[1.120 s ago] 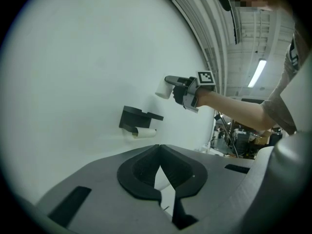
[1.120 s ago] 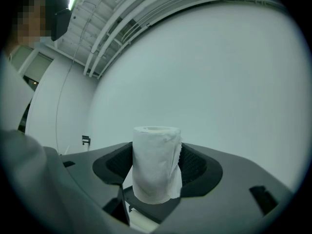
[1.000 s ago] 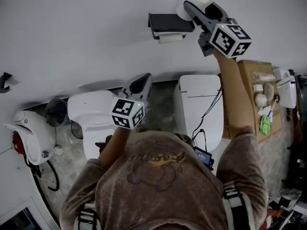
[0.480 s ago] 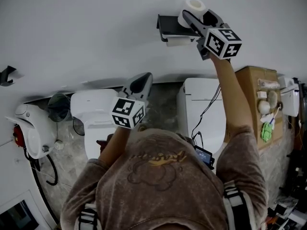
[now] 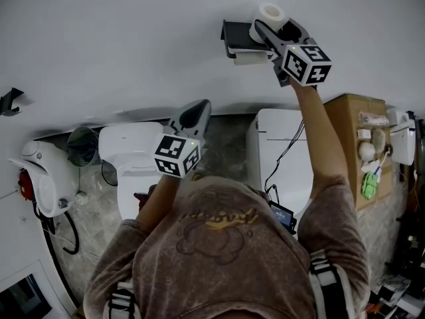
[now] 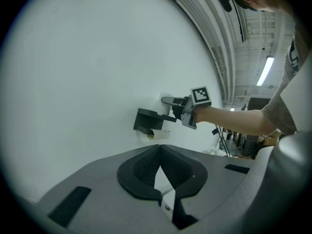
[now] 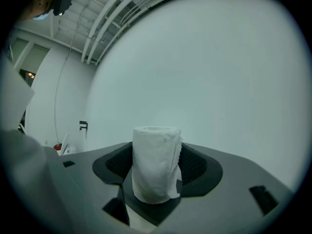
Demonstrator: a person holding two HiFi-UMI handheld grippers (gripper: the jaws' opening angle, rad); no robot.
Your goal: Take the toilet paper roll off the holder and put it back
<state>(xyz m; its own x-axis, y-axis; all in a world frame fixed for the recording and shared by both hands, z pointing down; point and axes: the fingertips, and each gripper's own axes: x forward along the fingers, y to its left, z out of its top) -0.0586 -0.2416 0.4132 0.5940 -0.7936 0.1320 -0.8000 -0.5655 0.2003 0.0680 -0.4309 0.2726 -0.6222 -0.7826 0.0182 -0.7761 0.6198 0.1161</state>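
Right gripper (image 5: 275,26) lowered beside the black wall holder (image 5: 237,30), jaws clamped on upright toilet paper roll (image 5: 271,10), left gripper (image 5: 196,111) closed, empty, above toilet (image 5: 129,153)

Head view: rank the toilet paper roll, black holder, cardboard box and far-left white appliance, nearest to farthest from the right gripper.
1. toilet paper roll, held in the right gripper.
2. black holder, on the wall just left.
3. cardboard box, low at right.
4. white appliance, on the floor at far left.
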